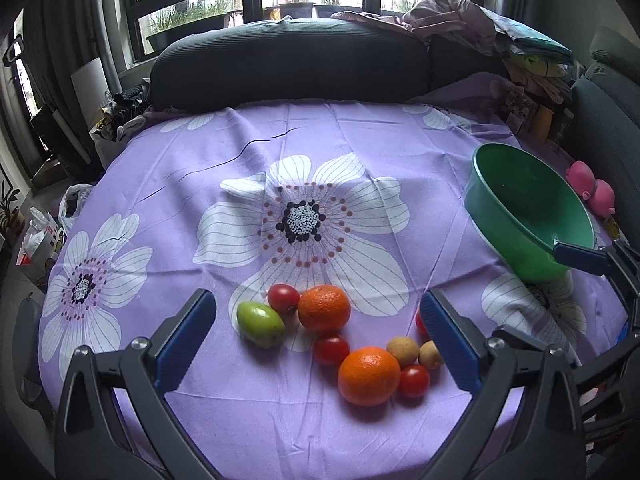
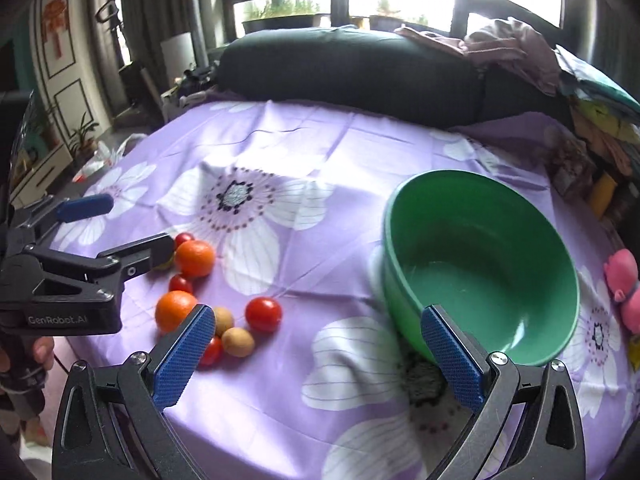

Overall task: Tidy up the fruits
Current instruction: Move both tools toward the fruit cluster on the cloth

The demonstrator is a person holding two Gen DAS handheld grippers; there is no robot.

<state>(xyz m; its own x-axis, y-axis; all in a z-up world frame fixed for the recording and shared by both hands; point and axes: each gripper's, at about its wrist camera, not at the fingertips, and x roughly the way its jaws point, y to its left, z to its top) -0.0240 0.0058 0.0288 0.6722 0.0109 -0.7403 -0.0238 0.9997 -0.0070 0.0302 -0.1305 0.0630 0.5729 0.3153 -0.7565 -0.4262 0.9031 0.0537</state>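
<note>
Several fruits lie in a loose cluster on the purple flowered cloth (image 1: pixel 320 140): two oranges (image 1: pixel 324 307) (image 1: pixel 369 376), a green fruit (image 1: pixel 260 323), several cherry tomatoes (image 1: pixel 331 349) and two small tan fruits (image 1: pixel 403 351). My left gripper (image 1: pixel 316 295) stands open just above and around the cluster, holding nothing. An empty green bowl (image 2: pixel 480 272) stands to the right of the fruits. My right gripper (image 2: pixel 316 312) is open and empty between the fruit cluster (image 2: pixel 195 258) and the bowl. The left gripper (image 2: pixel 139 220) hides the green fruit in the right wrist view.
A dark sofa back (image 1: pixel 288 64) runs along the far side, with piled clothes (image 1: pixel 460 20) at its right. Pink toys (image 2: pixel 622 276) lie right of the bowl. One of my right gripper's fingers (image 1: pixel 580 258) shows by the bowl's near rim. Bags (image 1: pixel 44 240) sit off the left edge.
</note>
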